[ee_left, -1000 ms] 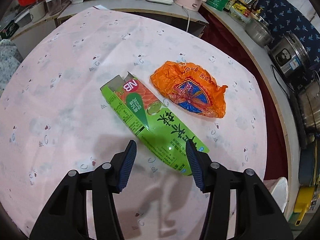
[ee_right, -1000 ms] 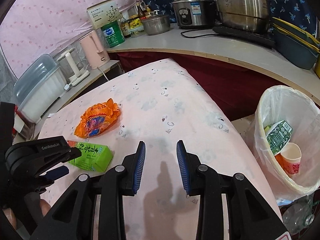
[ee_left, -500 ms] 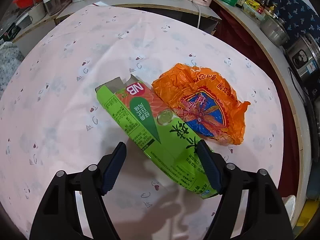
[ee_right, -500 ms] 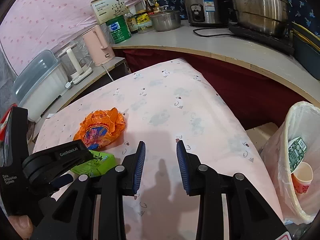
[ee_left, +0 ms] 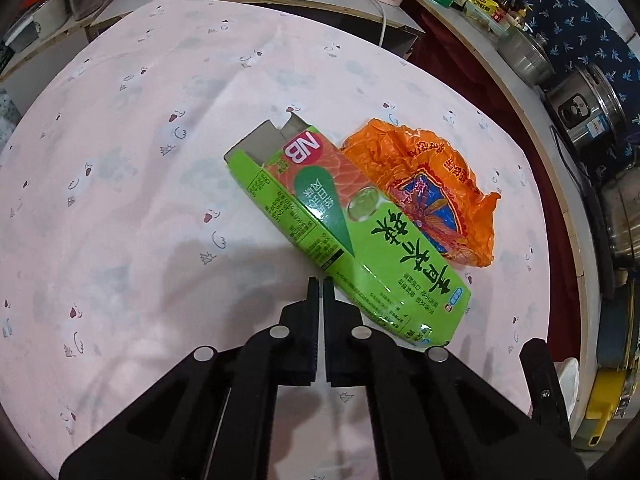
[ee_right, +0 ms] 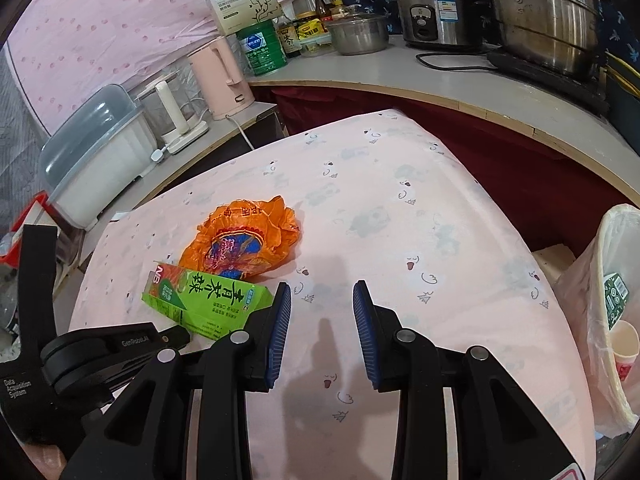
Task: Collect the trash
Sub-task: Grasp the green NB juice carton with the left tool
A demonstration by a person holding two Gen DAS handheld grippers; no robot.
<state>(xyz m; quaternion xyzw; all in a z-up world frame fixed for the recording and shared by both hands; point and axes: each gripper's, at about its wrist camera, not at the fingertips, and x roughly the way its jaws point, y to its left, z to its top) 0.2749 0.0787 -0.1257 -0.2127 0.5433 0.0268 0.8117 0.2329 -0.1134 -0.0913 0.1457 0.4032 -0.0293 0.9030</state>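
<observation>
Left wrist view, nearest item first.

1. Left hand-held gripper (ee_left: pixel 320 282): fingers pressed together, having just closed. It is tilted steeply down at the desk. Nothing shows in the thin slit between the pads. The tip sits against the near long edge of item 2, and whether a sliver of card is caught there cannot be told. Judged a grasp that closed beside the carton, not around it.

2. Green carton (ee_left: pixel 340 232): a tea-drink box with its far end torn open. It lies flat and slantwise on the desk, directly ahead of the left fingers. This is the task's next piece of trash, not yet lifted clear.

3. Orange wrapper (ee_left: pixel 424 192): crumpled foil-like packet, touching the carton's far long side and partly tucked behind it. Second piece to collect, and light enough that it is likely to shift if the carton is dragged.

4. Desk (ee_left: pixel 160 160): covered in a pale pink printed cloth, bare apart from items 2 and 3.

Right wrist view.

5. Right hand-held gripper (ee_right: pixel 322 308): blue pads partly spread and holding nothing. It hangs over bare cloth just right of the carton, apparently waiting in reserve.

6. Bin (ee_right: pixel 616 240): white-lined, standing off the desk's right edge. It holds a paper cup (ee_right: pixel 626 348) and another green pack, so it is judged the place for items 2 and 3.

7. Pink kettle (ee_right: pixel 222 76) and rice cooker (ee_right: pixel 436 12): kitchenware beyond the desk, no part of the task.
</observation>
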